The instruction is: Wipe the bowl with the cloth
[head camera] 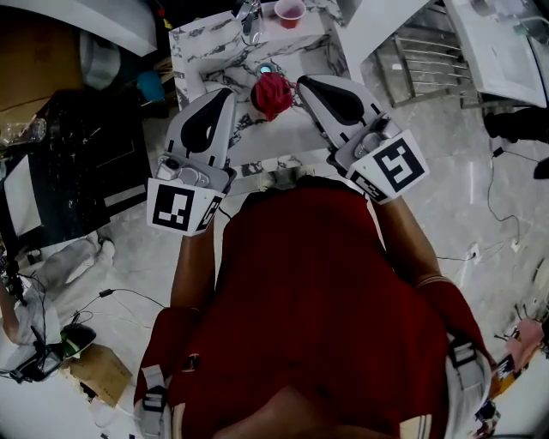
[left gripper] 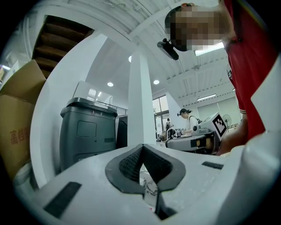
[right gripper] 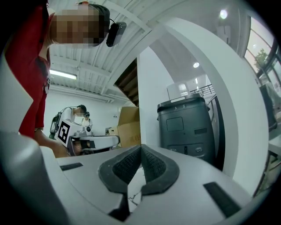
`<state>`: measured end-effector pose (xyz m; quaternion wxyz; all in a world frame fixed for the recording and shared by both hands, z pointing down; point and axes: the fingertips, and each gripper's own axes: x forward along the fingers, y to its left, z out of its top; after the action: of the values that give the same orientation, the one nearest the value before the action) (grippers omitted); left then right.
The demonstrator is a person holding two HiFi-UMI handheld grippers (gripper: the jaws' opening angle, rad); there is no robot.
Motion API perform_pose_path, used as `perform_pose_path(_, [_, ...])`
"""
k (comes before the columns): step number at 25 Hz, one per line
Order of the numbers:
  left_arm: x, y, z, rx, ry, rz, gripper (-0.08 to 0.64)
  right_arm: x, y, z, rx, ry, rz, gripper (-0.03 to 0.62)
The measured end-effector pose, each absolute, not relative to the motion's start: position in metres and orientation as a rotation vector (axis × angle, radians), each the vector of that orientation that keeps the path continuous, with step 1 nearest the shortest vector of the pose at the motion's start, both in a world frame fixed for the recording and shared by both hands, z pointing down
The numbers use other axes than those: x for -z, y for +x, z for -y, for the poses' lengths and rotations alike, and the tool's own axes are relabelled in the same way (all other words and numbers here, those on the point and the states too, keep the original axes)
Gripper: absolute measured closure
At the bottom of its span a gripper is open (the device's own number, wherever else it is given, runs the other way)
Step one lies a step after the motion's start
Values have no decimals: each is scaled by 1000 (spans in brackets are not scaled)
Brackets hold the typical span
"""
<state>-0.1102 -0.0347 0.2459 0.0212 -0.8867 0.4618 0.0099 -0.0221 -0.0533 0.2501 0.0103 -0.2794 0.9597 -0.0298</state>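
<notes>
Head view: the crumpled red cloth (head camera: 272,94) lies in a heap on the white, grey-veined marble-look table (head camera: 199,53). A small teal-rimmed round thing (head camera: 266,69) sits against its far side. It is likely the bowl, though too little of it shows to be sure. My left tongs (head camera: 225,93) and right tongs (head camera: 302,84) flank the cloth in the picture, held level by the table's near edge and touching neither cloth nor bowl. The left gripper view and right gripper view show each pair of ribbed dark pads (left gripper: 129,165) pressed together with nothing between them.

Cloth down and tongs empty would fit a wipe yet to come or one already over. The risk, as I judge it, is that shut jaws meeting that loose heap would shove it rather than take it. That would drive the small bowl back towards the red plastic cup (head camera: 290,12) at the far edge. With no tongs steadying it, so light a bowl could also skate or tip.
</notes>
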Motion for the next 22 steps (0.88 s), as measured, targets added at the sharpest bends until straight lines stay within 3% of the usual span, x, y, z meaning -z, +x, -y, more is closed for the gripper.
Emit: perform_pose_path(22, [-251, -104, 27, -31, -2768, -1416, 555, -246, -17, 49, 99, -850, -2951, 595])
